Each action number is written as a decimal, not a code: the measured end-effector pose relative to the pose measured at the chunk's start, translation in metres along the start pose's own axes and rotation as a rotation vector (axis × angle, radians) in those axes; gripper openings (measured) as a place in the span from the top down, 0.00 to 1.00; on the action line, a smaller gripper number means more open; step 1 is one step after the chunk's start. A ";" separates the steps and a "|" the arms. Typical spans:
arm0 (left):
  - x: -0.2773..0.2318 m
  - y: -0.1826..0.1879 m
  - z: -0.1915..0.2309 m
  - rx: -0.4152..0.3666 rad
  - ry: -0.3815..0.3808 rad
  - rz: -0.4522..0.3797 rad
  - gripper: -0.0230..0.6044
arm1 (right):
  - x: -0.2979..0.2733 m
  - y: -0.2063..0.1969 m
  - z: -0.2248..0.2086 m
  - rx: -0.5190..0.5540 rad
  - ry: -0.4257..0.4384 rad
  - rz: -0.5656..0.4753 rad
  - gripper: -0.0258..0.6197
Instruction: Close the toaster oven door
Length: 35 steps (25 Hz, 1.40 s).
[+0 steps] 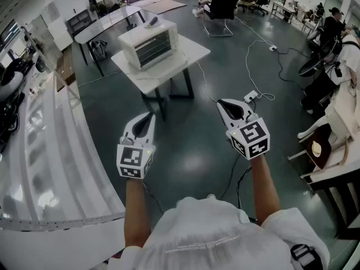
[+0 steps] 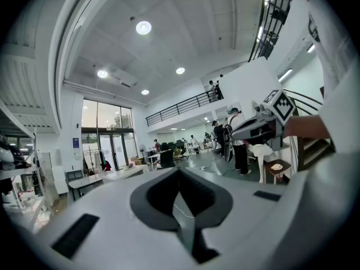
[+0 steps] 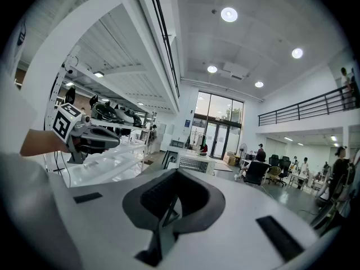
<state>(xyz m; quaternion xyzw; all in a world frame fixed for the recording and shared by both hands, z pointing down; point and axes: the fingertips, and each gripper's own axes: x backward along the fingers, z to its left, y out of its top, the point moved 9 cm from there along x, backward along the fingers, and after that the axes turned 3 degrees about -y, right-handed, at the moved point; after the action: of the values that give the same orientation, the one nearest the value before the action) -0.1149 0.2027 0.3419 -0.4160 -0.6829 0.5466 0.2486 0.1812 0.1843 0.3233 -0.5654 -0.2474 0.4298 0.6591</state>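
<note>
- Toaster oven (image 1: 149,45): a boxy, cream-white metal casing with rounded corners. It stands on the white table (image 1: 190,52), on the left part of the top. Its long axis runs along the table's long edge, from near-left to far-right in the head view. The glazed front, with horizontal rack bars behind the glass, faces me and a little to my left. That front looks upright, but from here I cannot tell whether it sits fully flush.
- Small grey object (image 1: 152,21): lies on the oven's top and is too small for me to identify.
- White table: a flat, matte, rectangular top on dark legs, set cornerwise to me.
- White cable (image 1: 246,61): thin, looping over the floor to the right of the table. It ends by a white power strip (image 1: 251,96) on the table's near-right side.
- Floor (image 1: 191,156): dark grey-green and smooth, with a dull sheen.
- Left gripper (image 1: 149,116): a white plastic shell with dark jaw liners and a marker cube at the rear. I hold it in the air well short of the table's near side, pointing towards the table. The jaws are pressed together with nothing between them, and it touches nothing.
- Right gripper (image 1: 225,104): the same build, level with the left one, off the table's near-right side. The jaws are closed on nothing.
</note>
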 end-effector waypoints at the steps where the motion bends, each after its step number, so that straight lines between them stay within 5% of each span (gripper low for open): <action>1: 0.000 -0.001 0.001 -0.001 -0.001 -0.001 0.93 | -0.001 0.000 0.001 0.000 0.000 0.000 0.94; 23: -0.003 -0.006 -0.006 0.013 -0.062 0.033 0.93 | -0.007 0.001 0.010 -0.038 0.065 -0.014 0.89; 26: -0.002 -0.004 -0.008 0.022 -0.071 0.021 0.77 | -0.006 0.002 0.011 -0.043 0.084 -0.019 0.78; 35: -0.009 -0.002 -0.021 -0.005 -0.061 0.043 0.77 | 0.001 -0.001 -0.003 -0.054 0.088 -0.036 0.78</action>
<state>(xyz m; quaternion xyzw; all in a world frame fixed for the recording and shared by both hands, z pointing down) -0.0942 0.2062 0.3509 -0.4144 -0.6823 0.5626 0.2149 0.1844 0.1831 0.3235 -0.5968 -0.2398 0.3858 0.6614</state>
